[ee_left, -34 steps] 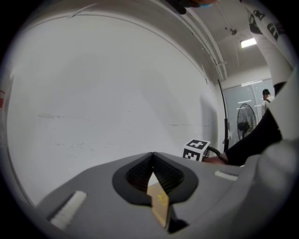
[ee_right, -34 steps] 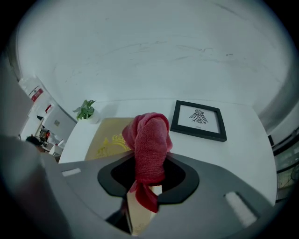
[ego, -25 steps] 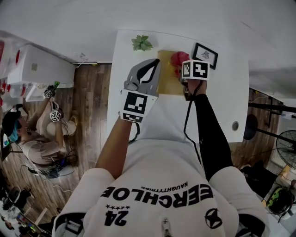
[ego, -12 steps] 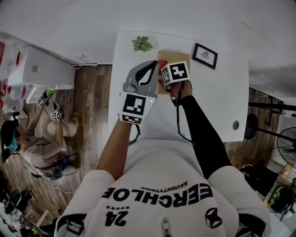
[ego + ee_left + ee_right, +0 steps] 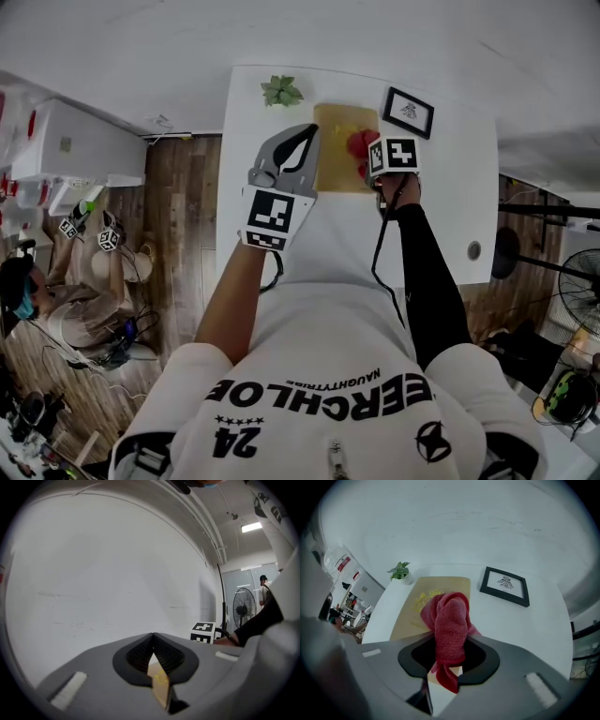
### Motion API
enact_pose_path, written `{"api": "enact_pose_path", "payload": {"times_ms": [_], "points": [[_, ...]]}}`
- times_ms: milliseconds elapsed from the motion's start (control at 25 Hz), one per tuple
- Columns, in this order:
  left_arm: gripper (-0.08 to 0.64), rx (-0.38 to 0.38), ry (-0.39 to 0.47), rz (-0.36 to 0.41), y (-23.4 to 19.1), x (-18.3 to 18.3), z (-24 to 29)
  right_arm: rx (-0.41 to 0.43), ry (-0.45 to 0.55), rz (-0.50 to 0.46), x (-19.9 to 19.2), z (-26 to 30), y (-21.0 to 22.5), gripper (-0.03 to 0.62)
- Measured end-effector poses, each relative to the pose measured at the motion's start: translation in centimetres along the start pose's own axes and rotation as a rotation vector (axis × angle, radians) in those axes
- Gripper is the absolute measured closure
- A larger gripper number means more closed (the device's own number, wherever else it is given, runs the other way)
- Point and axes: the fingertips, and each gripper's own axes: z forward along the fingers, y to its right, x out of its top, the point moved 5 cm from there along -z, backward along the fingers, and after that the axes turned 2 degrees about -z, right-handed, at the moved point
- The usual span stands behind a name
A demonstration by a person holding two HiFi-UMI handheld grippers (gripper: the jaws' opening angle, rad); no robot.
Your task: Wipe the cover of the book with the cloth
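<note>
A tan book [image 5: 337, 155] lies flat at the back of the white table [image 5: 450, 206]. My left gripper [image 5: 307, 133] rests along the book's left edge. In the left gripper view the left gripper [image 5: 153, 638] has its jaws together, with a sliver of the book's cover [image 5: 160, 682] pinched between them. My right gripper [image 5: 373, 167] is shut on a bunched red cloth [image 5: 360, 145], which sits on the right half of the cover. In the right gripper view the cloth [image 5: 449, 616] bulges out of the right gripper [image 5: 450, 644] over the book [image 5: 410, 616].
A small potted plant [image 5: 282, 90] stands left of the book, and a black picture frame [image 5: 410, 111] lies to its right. Both also show in the right gripper view: plant [image 5: 400, 571], frame [image 5: 505, 586]. A seated person [image 5: 66, 291] is on the wooden floor at left.
The right gripper swept the red cloth left across the cover, then back to the right side. The left gripper has stayed at the book's left edge.
</note>
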Motion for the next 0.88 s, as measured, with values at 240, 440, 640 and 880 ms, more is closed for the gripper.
{"api": "enact_pose_path", "payload": {"times_ms": [240, 440, 640, 880], "points": [[0.514, -0.003, 0.005, 0.010, 0.3, 0.3, -0.2, 0.006, 0.043, -0.039, 0.2, -0.9, -0.9, 0.488], [0.514, 0.012, 0.005, 0.009, 0.1, 0.5, -0.7, 0.180, 0.092, -0.080, 0.7, -1.9, -6.9, 0.488], [0.514, 0.025, 0.003, 0.012, -0.2, 0.5, -1.3, 0.214, -0.001, -0.158, -1.2, 0.3, -10.2, 0.488], [0.514, 0.027, -0.008, 0.012, -0.1, 0.2, -1.3, 0.200, 0.001, -0.179, -1.6, 0.5, -9.7, 0.488]]}}
